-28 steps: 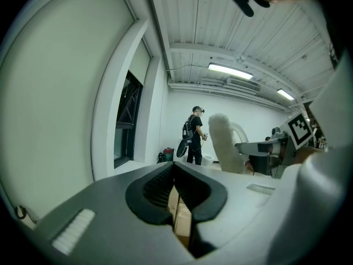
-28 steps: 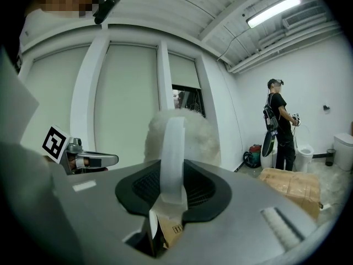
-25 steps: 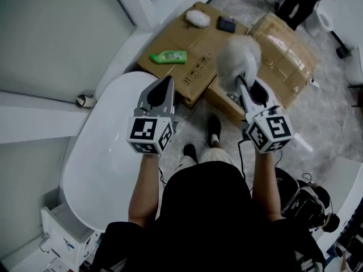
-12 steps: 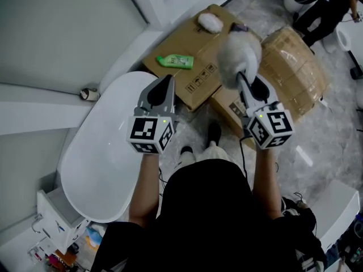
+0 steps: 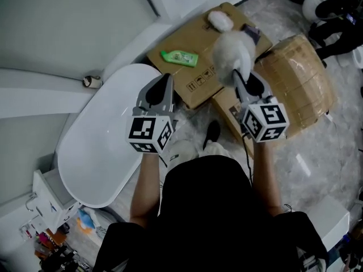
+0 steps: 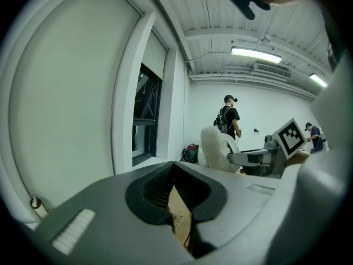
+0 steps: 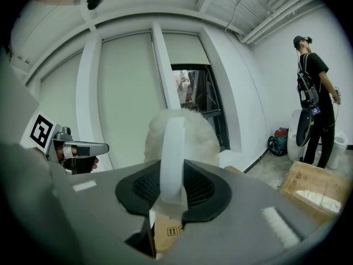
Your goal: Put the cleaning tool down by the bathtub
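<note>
Jaws of the right hand-held gripper (image 5: 235, 77) clenched the cleaning tool (image 5: 232, 52) by its handle, head forward, seemingly for setting beside the bathtub (image 5: 102, 140); left hand-held gripper (image 5: 166, 79) was closed, empty.

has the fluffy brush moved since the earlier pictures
Yes: the fluffy brush has shifted left over the cardboard box, closer to the green bottle.

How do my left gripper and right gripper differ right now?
The right gripper is shut on the white handle of the fluffy cleaning tool; the left gripper is shut with nothing in it. In the head view the left gripper hangs at the bathtub's end, the right gripper over the cardboard boxes. Both point forward, side by side.
</note>
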`<state>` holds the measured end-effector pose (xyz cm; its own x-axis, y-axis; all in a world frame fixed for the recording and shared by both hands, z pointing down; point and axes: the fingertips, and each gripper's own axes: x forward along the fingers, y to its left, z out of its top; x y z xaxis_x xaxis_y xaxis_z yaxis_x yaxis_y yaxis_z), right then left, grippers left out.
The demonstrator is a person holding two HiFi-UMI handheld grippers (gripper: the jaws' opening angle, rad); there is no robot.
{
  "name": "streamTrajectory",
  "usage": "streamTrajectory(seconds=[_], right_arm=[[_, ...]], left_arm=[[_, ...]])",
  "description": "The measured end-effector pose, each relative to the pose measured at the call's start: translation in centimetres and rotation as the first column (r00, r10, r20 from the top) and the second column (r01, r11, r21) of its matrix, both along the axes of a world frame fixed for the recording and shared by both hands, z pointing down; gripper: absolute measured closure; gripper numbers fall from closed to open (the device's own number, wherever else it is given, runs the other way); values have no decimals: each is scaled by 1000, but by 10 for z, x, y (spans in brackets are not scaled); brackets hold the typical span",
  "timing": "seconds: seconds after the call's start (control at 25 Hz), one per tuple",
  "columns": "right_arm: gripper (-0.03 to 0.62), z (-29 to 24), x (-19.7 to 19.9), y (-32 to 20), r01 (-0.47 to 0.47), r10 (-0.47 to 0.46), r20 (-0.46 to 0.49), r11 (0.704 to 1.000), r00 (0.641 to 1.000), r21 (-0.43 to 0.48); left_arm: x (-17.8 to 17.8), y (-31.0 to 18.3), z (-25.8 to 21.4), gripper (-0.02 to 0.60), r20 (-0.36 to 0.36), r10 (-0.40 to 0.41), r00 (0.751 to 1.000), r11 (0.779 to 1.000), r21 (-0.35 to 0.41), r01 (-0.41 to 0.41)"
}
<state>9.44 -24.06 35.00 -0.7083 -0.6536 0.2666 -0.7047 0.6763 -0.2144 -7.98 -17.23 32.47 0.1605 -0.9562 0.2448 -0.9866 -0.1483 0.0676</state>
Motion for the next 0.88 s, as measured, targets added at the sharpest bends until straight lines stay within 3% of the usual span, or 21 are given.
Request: streamTrajectory(seconds=[0.36, 0.88], right_arm=[[494, 37, 4, -9, 17, -19, -19, 997, 1000, -78], [494, 87, -13, -24, -30, 14, -99, 986, 995, -166]], left_arm=[[13, -3, 19, 583, -7, -9, 1000, 999, -46, 8], [2, -24, 46, 583, -74, 10, 997, 997, -80, -16]])
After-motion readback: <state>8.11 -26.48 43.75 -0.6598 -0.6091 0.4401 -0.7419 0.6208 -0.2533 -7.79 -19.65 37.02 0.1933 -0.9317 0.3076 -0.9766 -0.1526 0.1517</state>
